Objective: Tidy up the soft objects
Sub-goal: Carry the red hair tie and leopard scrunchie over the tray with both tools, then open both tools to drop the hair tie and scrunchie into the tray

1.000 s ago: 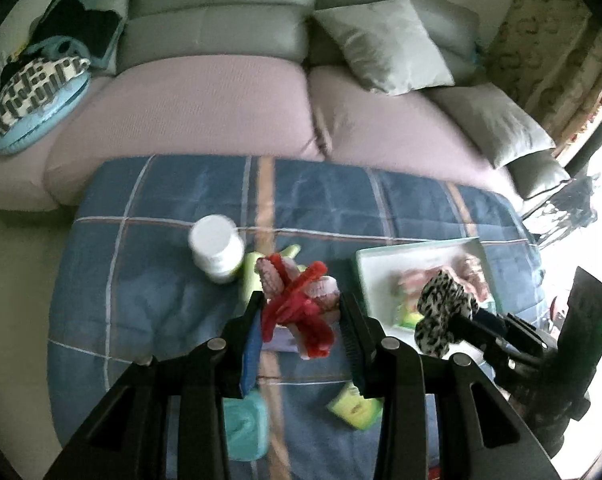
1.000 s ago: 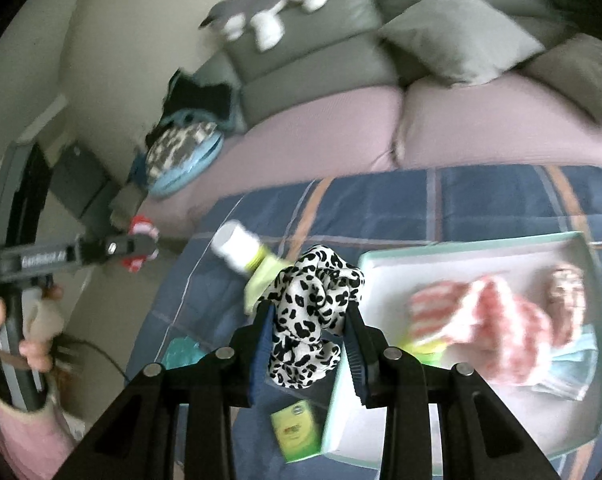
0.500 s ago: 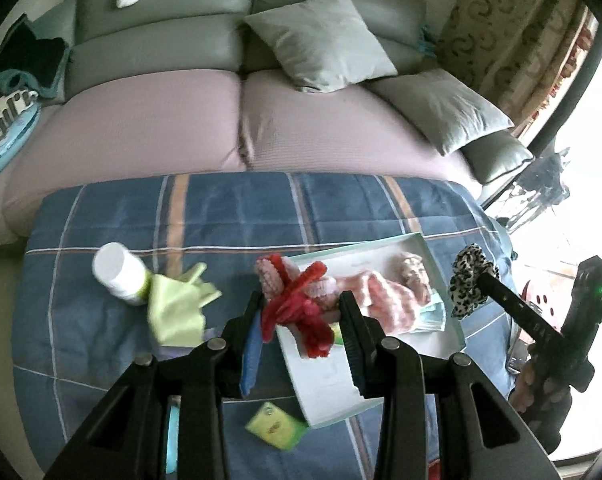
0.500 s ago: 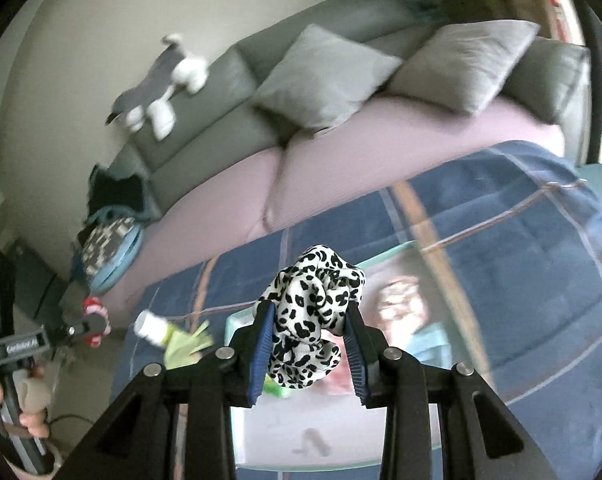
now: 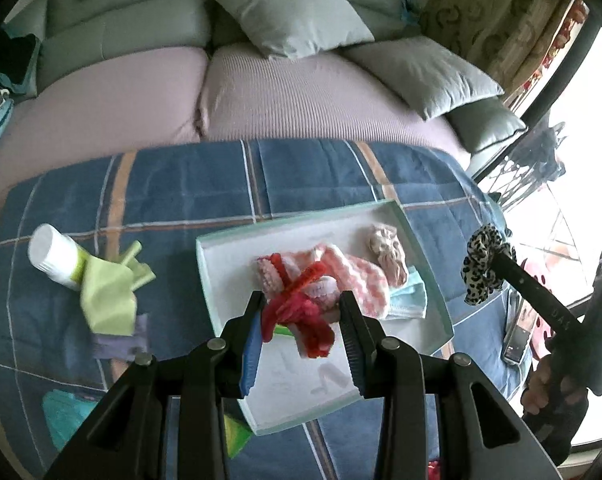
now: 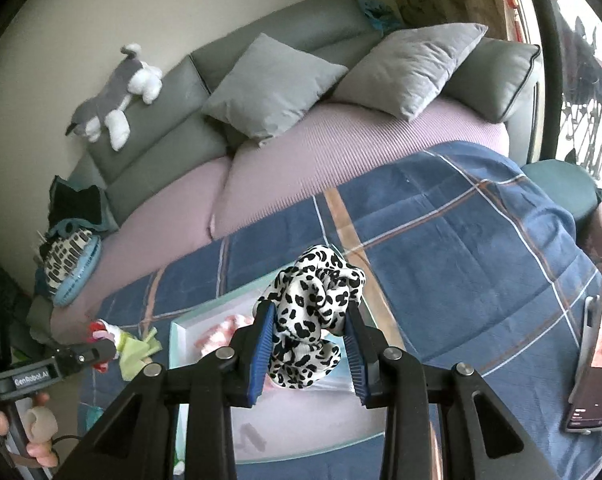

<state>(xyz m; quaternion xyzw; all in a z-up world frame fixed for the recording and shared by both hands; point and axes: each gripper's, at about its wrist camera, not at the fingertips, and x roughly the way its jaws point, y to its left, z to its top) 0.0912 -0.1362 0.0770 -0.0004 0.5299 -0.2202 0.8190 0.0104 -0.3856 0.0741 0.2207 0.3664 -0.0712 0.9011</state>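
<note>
My left gripper (image 5: 301, 312) is shut on a red and pink scrunchie (image 5: 297, 308) and holds it above the white tray (image 5: 221, 256) on the blue plaid blanket. The tray holds a pink striped soft item (image 5: 357, 276), a beige scrunchie (image 5: 389, 252) and a light blue cloth (image 5: 409, 296). My right gripper (image 6: 307, 320) is shut on a black-and-white leopard scrunchie (image 6: 313, 312), held above the tray's (image 6: 181, 332) right side; it shows in the left wrist view (image 5: 481, 268) to the right of the tray.
Left of the tray lie a white bottle (image 5: 53, 256), a yellow-green cloth (image 5: 109, 292), a purple item (image 5: 117, 340) and a teal item (image 5: 61, 412). A phone (image 6: 593, 360) stands at the blanket's right. Behind is a sofa with grey cushions (image 6: 269, 84) and a plush dog (image 6: 113, 100).
My left gripper has moved right with the red scrunchie, from over the bottle area to over the tray. My right gripper has lifted away to the right with the leopard scrunchie.
</note>
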